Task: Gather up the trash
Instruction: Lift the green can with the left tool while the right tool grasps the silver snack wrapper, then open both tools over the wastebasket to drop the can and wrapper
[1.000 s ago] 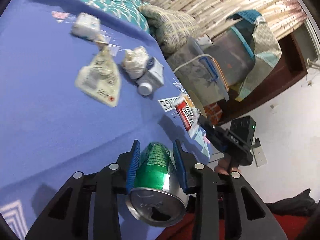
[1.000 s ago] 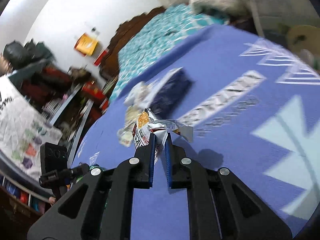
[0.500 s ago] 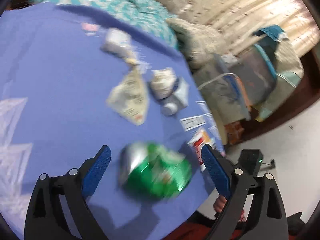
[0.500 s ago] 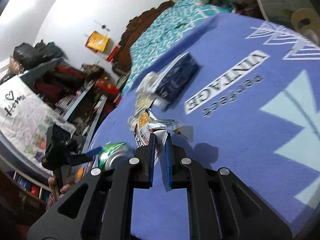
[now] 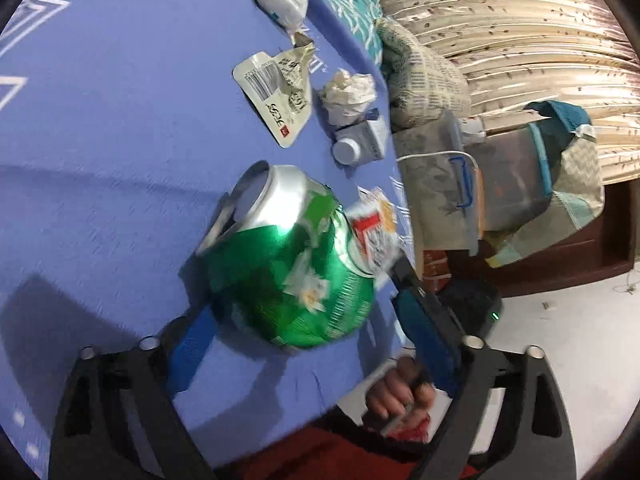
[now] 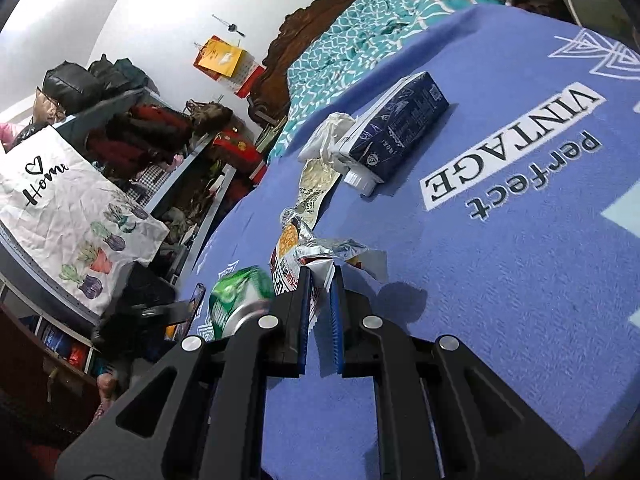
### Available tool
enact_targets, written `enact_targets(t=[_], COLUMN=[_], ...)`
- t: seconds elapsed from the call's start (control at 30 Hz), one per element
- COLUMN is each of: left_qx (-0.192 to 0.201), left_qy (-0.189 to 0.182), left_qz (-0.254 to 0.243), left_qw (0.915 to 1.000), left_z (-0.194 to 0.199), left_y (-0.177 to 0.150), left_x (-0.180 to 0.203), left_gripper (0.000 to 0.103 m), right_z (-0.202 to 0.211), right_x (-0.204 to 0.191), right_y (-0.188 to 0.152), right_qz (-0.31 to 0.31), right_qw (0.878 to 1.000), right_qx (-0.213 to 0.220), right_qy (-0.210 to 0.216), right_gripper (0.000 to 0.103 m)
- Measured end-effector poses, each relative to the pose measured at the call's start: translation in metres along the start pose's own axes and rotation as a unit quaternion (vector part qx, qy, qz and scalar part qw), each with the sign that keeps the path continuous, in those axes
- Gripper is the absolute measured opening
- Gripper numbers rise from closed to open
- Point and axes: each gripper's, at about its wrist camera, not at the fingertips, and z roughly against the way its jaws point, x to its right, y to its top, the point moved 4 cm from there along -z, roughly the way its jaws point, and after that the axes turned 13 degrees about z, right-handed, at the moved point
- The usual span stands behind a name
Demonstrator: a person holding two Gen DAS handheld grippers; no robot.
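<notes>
Left gripper [image 5: 308, 344] closing around green can [image 5: 288, 264], lower centre of frame, pads not yet pressing. Probably light, thin-walled, slick, dented: best squeezed gently across mid-body. Right gripper [image 6: 320, 280] pinching crinkly, limp snack wrapper [image 6: 308, 252].

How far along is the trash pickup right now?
Nothing looks binned yet; no bin shows. In hand: the right hand-held gripper is shut on the snack wrapper. The left hand-held gripper is closing, its pads off the green can between them. Left on the blue blanket: crumpled paper, carton, flat packet.
</notes>
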Motion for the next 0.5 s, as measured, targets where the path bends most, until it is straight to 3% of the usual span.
enact_targets(t=[0.03, 0.13, 0.2, 0.3, 0.5], left_qx=[-0.007, -0.014, -0.007, -0.011, -0.052], left_qy=[-0.003, -0.051, -0.047, -0.021, -0.027], left_qz=[0.008, 0.027, 0.006, -0.057, -0.126], left_qw=[0.9999, 0.9983, 0.9988, 0.9981, 0.9903], left_z=[-0.01, -0.02, -0.022, -0.028, -0.053], left_y=[0.003, 0.014, 0.019, 0.01, 0.001], left_x=[0.0, 0.0, 0.014, 0.044, 0.098], left_gripper=[0.052, 0.032, 0.017, 0.013, 0.012], right_z=[0.002, 0.01, 0.014, 0.028, 0.071], right_x=[0.003, 0.015, 0.02, 0.032, 0.07], right_y=[0.0, -0.001, 0.0, 0.004, 0.017], right_qz=[-0.004, -0.02, -0.029, -0.038, -0.065], right_qw=[1.0, 1.0, 0.999, 0.999, 0.993], right_qx=[0.003, 0.009, 0.013, 0.033, 0.085], right_qy=[-0.001, -0.004, -0.008, -0.015, -0.051], right_gripper=[0.012, 0.012, 0.012, 0.012, 0.012])
